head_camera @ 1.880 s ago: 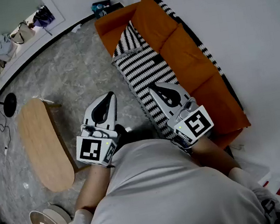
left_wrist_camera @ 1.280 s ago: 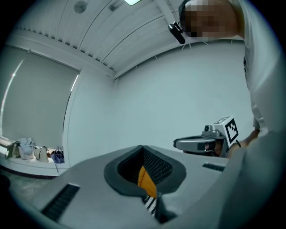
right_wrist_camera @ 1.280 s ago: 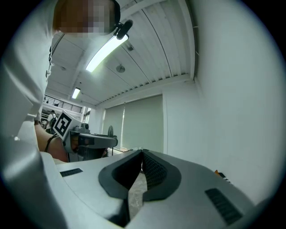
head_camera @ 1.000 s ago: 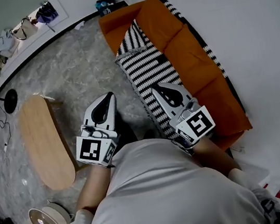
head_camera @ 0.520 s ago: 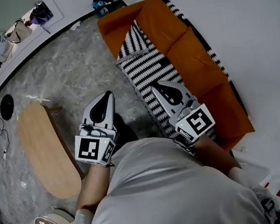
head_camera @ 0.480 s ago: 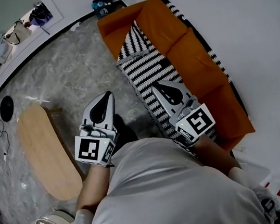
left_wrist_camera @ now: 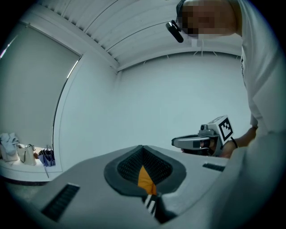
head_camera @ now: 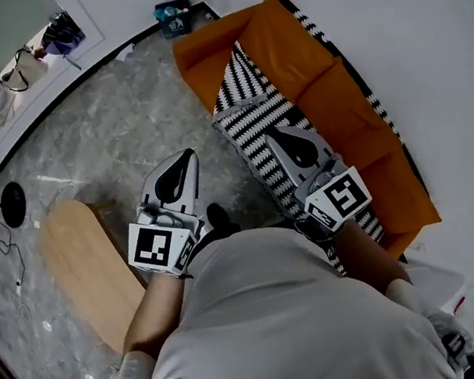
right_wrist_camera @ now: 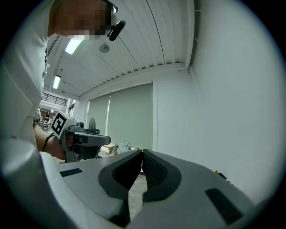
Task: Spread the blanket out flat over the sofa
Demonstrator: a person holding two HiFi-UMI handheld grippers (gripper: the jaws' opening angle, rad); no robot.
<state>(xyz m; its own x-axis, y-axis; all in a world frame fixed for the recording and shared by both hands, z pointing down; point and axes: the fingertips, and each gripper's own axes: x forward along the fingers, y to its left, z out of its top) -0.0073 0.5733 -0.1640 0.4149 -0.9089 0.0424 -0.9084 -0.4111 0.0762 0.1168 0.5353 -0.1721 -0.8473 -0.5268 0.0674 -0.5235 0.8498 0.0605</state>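
One orange sofa [head_camera: 345,109]; one striped blanket [head_camera: 254,119] lies rumpled along its seat. Two grippers, both clenched and empty: left gripper [head_camera: 185,156] over the floor [head_camera: 111,124], right gripper [head_camera: 276,134] over the blanket. One wooden tabletop [head_camera: 89,270].

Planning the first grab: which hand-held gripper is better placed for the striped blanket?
Right. The right hand-held gripper is over the striped blanket on the sofa; the left hand-held gripper is over floor.
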